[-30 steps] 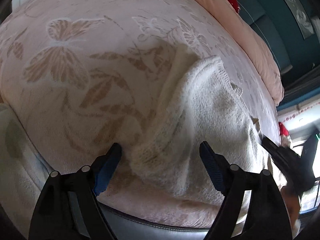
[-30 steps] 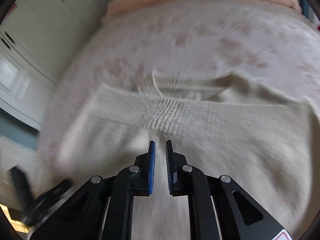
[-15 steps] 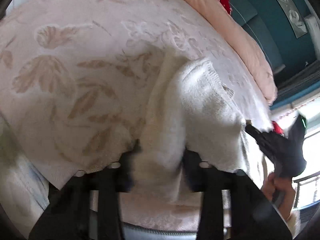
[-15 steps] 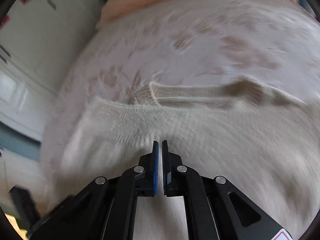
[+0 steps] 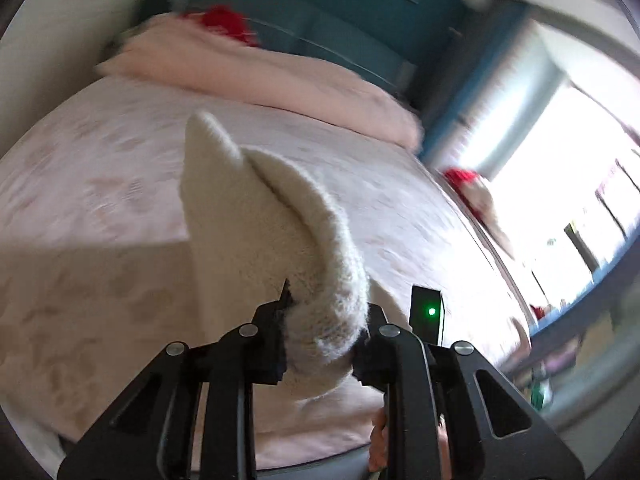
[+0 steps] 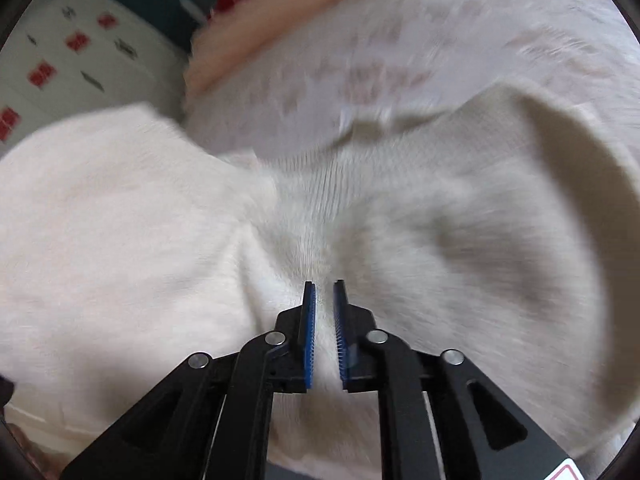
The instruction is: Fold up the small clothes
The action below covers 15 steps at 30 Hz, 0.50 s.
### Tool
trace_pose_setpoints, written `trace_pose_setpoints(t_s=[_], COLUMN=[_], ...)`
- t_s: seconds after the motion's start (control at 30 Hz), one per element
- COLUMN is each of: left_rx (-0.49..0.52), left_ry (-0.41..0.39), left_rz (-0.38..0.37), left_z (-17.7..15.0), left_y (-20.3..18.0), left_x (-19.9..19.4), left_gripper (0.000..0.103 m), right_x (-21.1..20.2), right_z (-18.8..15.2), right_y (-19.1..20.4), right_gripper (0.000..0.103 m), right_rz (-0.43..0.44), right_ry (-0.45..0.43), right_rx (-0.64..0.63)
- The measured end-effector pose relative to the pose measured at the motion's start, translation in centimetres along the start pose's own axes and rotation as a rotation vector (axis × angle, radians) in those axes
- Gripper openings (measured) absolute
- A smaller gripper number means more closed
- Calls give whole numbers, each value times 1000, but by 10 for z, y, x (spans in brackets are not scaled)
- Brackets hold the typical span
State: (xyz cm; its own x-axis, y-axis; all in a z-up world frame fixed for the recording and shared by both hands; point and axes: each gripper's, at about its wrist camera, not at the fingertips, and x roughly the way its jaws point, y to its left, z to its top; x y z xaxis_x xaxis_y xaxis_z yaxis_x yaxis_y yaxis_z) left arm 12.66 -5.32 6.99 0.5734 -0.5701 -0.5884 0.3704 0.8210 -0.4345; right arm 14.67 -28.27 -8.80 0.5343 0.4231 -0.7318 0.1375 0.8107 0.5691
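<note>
left gripper pinches a bunched edge of the cream sweater raised off the bed, right gripper nearly closed on its cloth; both should travel level for a square fold.

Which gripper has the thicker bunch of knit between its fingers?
The left gripper: a fat roll of the cream knit garment fills it. The right gripper pinches only a thin fold.

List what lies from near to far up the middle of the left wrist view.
left gripper → cream knit garment → floral bedspread → pink folded blanket → teal headboard
</note>
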Motion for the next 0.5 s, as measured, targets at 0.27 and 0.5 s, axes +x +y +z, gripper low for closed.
trace_pose_setpoints(t_s=[0.27, 0.5], left_rx=[194, 381], left_ry=[253, 158], left_rz=[63, 188], left_z=[-80, -137], left_y=[-60, -32], left_x=[106, 45], left_gripper=[38, 94], right_x=[-113, -111], right_z=[-20, -26], right_y=[-86, -86], right_gripper=[43, 77], right_rz=[-22, 110], right_ry=[-142, -130], right_rx=[142, 190])
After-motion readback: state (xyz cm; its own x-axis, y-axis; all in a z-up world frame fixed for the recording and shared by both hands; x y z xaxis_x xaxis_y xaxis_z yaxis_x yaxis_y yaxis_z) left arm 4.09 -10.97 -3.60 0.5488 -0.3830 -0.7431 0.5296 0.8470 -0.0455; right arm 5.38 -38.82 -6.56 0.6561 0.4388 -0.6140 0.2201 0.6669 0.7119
